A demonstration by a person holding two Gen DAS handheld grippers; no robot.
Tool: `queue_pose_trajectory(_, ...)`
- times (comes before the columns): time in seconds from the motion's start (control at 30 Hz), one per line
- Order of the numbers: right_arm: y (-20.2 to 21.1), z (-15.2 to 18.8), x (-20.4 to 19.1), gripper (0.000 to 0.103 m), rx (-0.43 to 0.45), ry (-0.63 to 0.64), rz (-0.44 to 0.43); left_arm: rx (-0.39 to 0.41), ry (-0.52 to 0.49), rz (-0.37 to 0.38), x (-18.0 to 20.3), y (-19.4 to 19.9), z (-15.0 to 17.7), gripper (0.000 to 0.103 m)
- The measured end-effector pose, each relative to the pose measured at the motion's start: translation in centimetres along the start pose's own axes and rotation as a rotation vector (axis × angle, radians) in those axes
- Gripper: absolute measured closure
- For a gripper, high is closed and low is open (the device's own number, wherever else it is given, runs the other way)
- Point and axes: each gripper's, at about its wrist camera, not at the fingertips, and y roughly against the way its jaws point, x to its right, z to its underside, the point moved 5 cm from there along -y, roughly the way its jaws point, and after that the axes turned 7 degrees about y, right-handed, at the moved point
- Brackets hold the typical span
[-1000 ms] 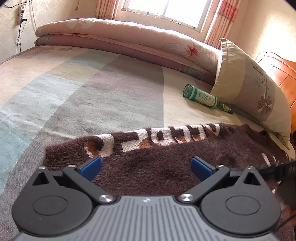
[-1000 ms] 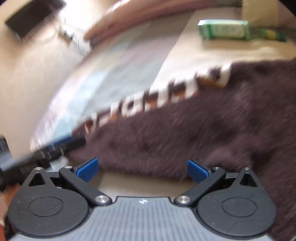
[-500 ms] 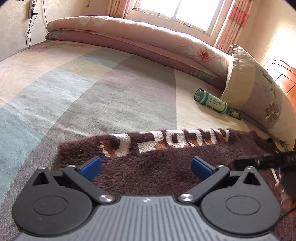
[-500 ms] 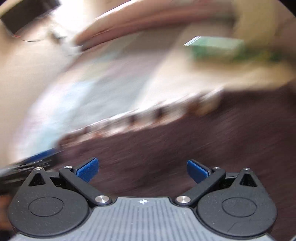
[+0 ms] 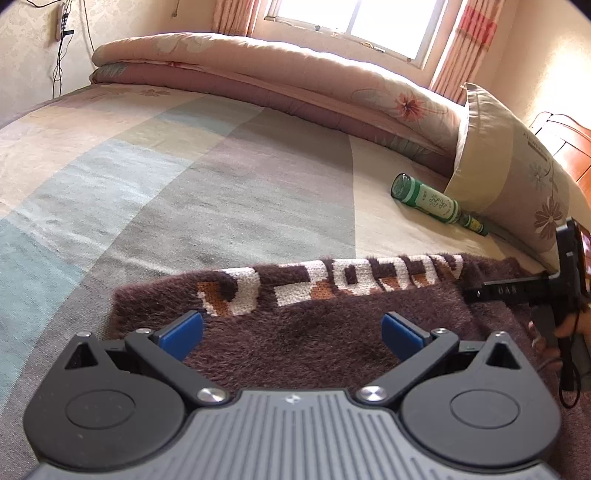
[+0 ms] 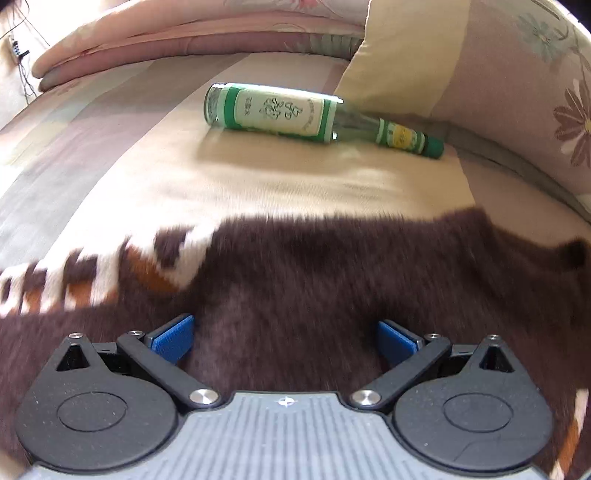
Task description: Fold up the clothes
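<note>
The left tongs [image 5: 291, 330] were spread wide, their blue pads [image 5: 181, 332] hanging just over the fuzzy brown sweater [image 5: 325, 332] with nothing pinched between them. The right tongs [image 6: 284, 338] were likewise spread apart and empty above the same garment [image 6: 332, 266], whose pile looked blurred in the right wrist view. The sweater lay flat on the bed [image 5: 184, 177], near its front edge, with a white and orange knitted band of lettering [image 5: 332, 280] running along its far edge. In the left wrist view the right tool's black body [image 5: 561, 280] showed at the far right over the sweater, with fingers of the person's hand [image 5: 543, 339] wrapped on it.

Beyond the sweater, on a cream stripe of the striped bedcover, a green glass bottle [image 6: 317, 114] lay on its side, its neck pointing toward a floral pillow [image 5: 517, 166] and close beside it. A folded pink quilt [image 5: 277, 77] stretched along the far side of the bed beneath a sunlit window [image 5: 354, 26] with patterned curtains [image 5: 465, 48]. A wooden headboard [image 5: 565, 147] stood behind the pillow.
</note>
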Motion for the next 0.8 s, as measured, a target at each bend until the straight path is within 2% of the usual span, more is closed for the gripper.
queue_pose_trajectory(0.1, 0.8, -0.6, -0.2, 0.000, -0.011, 0.004, -0.003, -0.003, -0.007, 0.001, 0.2, 0.0, 0.1, 0.001)
queue_pose_trajectory(0.2, 2.3, -0.3, 0.4, 0.000, 0.028, 0.018, 0.063, -0.001, -0.012, 0.005, 0.2, 0.1, 0.2, 0.001)
queue_pose_trajectory(0.43, 1.4, -0.8, -0.9, 0.000, 0.026, 0.066, -0.008, -0.004, 0.005, -0.030, -0.3, -0.4, 0.0, 0.001)
queue_pose_trajectory(0.57, 1.0, -1.1, -1.7, 0.000, 0.027, 0.094, -0.052, -0.007, -0.008, -0.009, 0.7, -0.5, 0.1, 0.001)
queue_pose_trajectory(0.67, 4.5, -1.0, -1.4, 0.000, 0.097, 0.116, -0.201, -0.014, -0.059, -0.002, 1.8, -0.4, 0.6, 0.001)
queue_pose_trajectory(0.77, 5.8, -0.9, 1.8, 0.000, 0.127, 0.058, -0.063, -0.016, -0.093, 0.001, 2.3, -0.2, 1.0, 0.001)
queue_pose_trajectory(0.8, 5.5, -0.5, 3.0, 0.000, 0.108, 0.024, -0.031, -0.017, -0.098, 0.001, 2.3, -0.2, 1.1, 0.001)
